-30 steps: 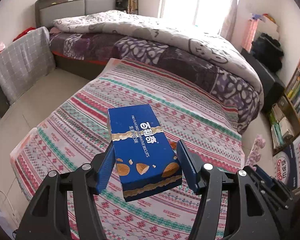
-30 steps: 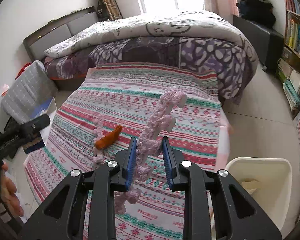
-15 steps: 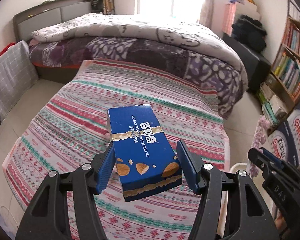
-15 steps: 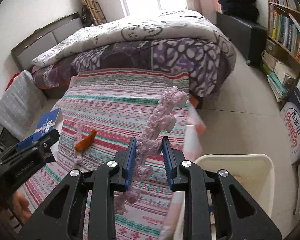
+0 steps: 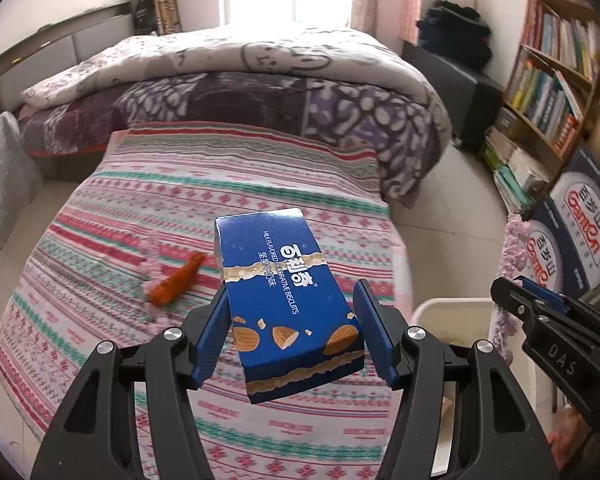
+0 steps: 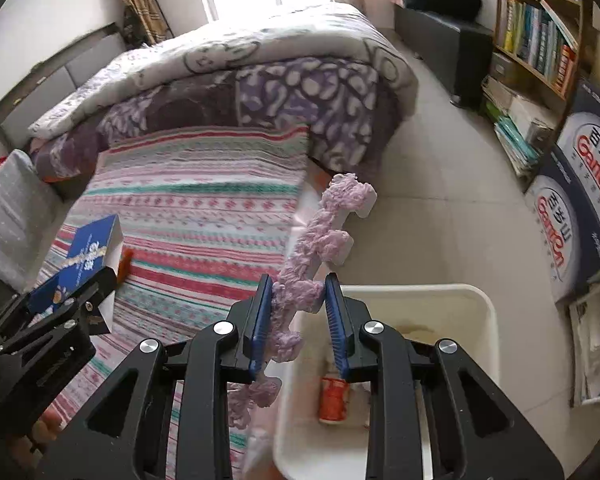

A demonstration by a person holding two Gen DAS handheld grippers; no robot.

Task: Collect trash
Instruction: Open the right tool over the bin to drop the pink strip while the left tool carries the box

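My left gripper [image 5: 292, 336] is shut on a blue biscuit box [image 5: 284, 300] and holds it above the striped bed cover [image 5: 204, 200]. It also shows at the left of the right wrist view [image 6: 88, 248]. My right gripper [image 6: 296, 312] is shut on a fuzzy pink strip [image 6: 324, 236], held over the near rim of a white bin [image 6: 452, 292]. The strip also shows at the right of the left wrist view [image 5: 512, 248]. An orange wrapper [image 5: 176, 280] with a pink scrap beside it lies on the cover. An orange can [image 6: 334, 398] lies in the bin.
The bin [image 5: 440, 308] stands on the floor at the bed's right foot corner. A bunched quilt [image 5: 260, 64] covers the bed's far half. A bookshelf [image 6: 540, 36] and printed cartons [image 6: 572, 200] line the right wall. A grey cushion [image 5: 0, 168] leans at the left.
Both grippers have swung right with their loads. The white bin and the can inside it have come fully under my right gripper. The orange wrapper has come into the left wrist view.
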